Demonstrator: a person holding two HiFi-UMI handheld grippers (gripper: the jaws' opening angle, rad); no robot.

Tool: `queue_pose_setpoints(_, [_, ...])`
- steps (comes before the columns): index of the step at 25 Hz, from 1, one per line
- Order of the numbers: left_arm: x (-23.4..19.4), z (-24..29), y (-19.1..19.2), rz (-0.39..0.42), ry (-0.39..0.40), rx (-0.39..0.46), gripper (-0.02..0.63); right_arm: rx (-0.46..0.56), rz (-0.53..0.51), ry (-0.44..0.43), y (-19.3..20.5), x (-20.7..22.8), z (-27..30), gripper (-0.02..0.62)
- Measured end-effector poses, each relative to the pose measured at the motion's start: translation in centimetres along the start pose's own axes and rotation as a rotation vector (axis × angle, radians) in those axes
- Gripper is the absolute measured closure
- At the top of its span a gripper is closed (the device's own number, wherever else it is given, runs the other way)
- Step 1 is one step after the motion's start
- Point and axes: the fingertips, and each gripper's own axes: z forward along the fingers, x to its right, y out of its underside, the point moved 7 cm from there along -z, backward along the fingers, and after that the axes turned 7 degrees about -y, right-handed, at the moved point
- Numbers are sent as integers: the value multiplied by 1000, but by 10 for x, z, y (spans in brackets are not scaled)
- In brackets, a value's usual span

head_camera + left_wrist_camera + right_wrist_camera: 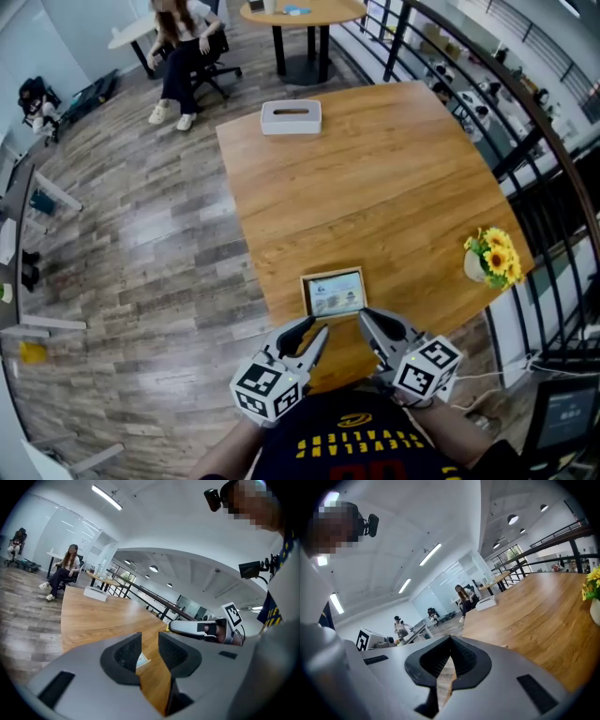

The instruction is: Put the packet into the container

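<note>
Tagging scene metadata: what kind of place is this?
Probably an open-plan office, perhaps on an upper level. There is a large wooden table, a round meeting table with a seated person nearby, and a black railing along the edge.

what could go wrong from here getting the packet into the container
The packet lies flat near the table's near edge, so a scraping pinch may nudge it off. The right gripper is shut and empty, so it would only push the packet unless opened. The container sits at the far end, a long carry on which a thin edge grip could slip.
</note>
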Motion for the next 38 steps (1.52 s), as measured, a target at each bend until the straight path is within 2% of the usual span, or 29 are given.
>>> queue_pose_setpoints(6, [9, -7, -15, -1, 15, 49, 494, 9, -122, 6, -10, -22, -6, 584])
queue_pose_setpoints(13, [24, -6, -25, 47, 39, 61, 494, 51, -179, -6, -14, -34, -6, 584])
queue_pose_setpoints(25, [36, -7, -33, 130, 43, 53, 494, 101, -229, -17, -22, -43, -12, 584])
queue_pose_setpoints(38, [34, -3, -31, 148, 48, 39, 494, 98, -249, -18, -22, -44, -13, 584])
